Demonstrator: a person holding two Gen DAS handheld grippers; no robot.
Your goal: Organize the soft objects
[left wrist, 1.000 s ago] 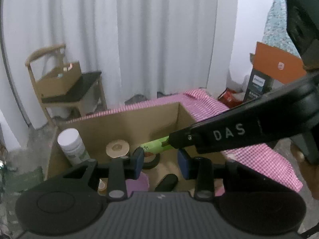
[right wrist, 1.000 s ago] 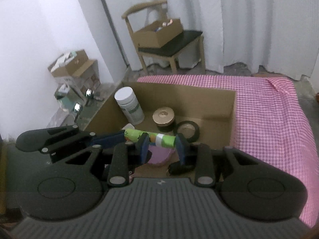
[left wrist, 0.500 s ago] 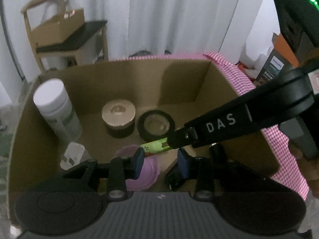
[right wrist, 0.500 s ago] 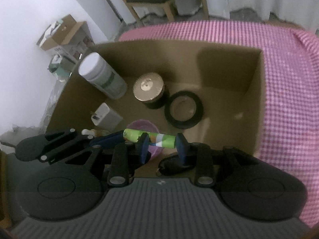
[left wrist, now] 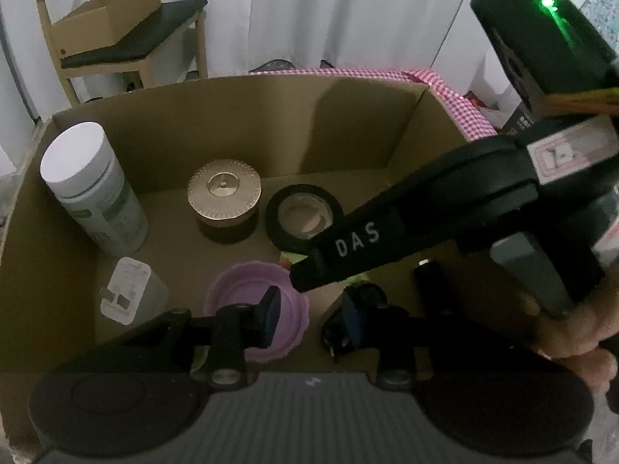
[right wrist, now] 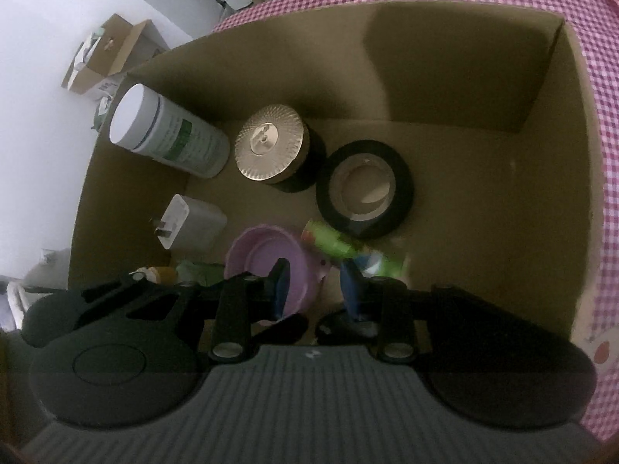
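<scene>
An open corrugated cardboard box [right wrist: 541,154] stands on a pink-and-white checked cloth [right wrist: 607,154]. The task's green tube [right wrist: 336,243], glossy and blurred, lies tilted on the box floor between a shallow lilac plastic bowl [right wrist: 267,259] and a black tape roll [right wrist: 363,189] with a brown card core.

The right tool [right wrist: 315,284] has its blue pads apart. Only bowl and floor show between them, and the tube sits just past the right-hand pad. Whether that pad touches the tube cannot be told. The left tool [left wrist: 309,315] is closing, with nothing between its pads.

Further back are a dark round jar [right wrist: 269,147] with a ribbed gold lid, a white cylindrical canister [right wrist: 170,135] with an unreadable green label, and a white plug adapter [right wrist: 189,222]. From the left wrist, white letters "DAS" show on the right tool's matte black finger.
</scene>
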